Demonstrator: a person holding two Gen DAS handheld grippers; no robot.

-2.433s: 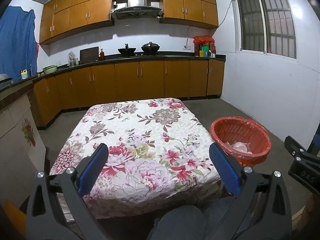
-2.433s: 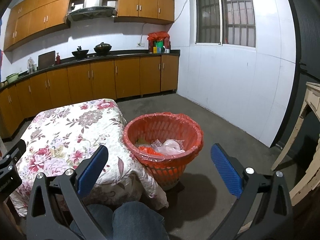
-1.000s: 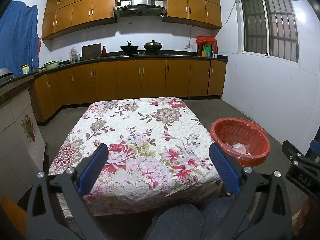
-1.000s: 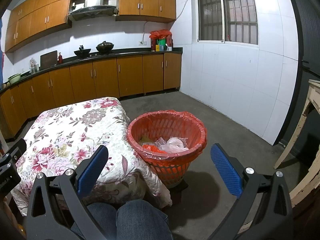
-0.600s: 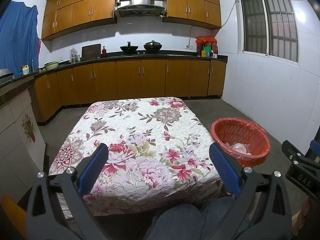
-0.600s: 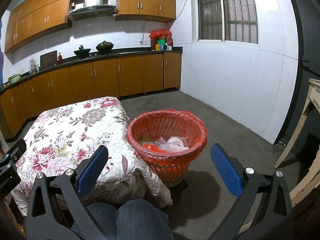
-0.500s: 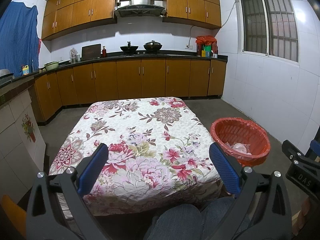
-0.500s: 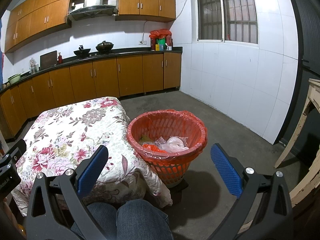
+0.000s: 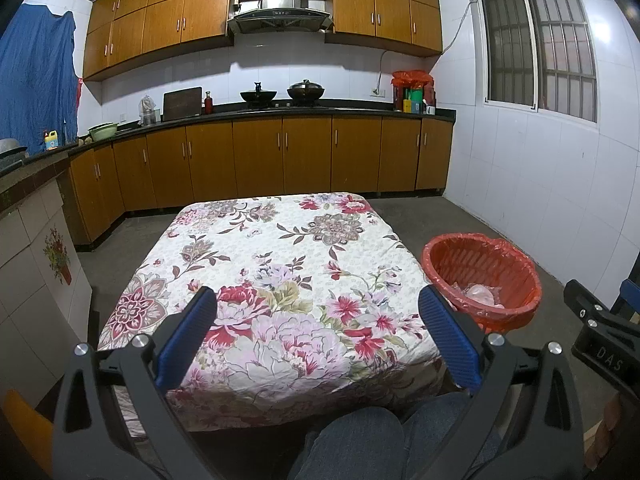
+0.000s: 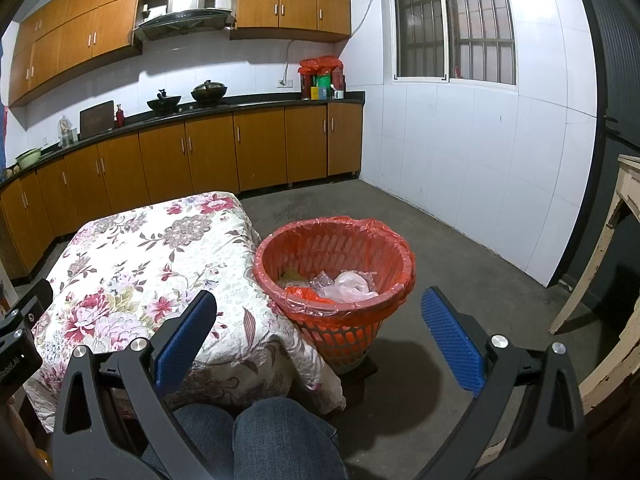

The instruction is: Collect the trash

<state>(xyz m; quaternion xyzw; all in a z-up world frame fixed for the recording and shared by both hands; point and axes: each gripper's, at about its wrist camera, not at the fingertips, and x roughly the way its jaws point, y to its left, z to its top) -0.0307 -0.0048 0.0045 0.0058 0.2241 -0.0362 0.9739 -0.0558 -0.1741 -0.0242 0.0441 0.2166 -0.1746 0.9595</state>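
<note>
Nearest each camera, the person's denim-clad knees sit below the left gripper and the right gripper, both spread wide with nothing between their blue pads. Just ahead of the left gripper lies the floral tablecloth. Ahead of the right gripper and beside the cloth's edge stands the red trash basket holding crumpled plastic trash, with wooden cabinets along the wall beyond.

Left tongs, right tongs agape
</note>
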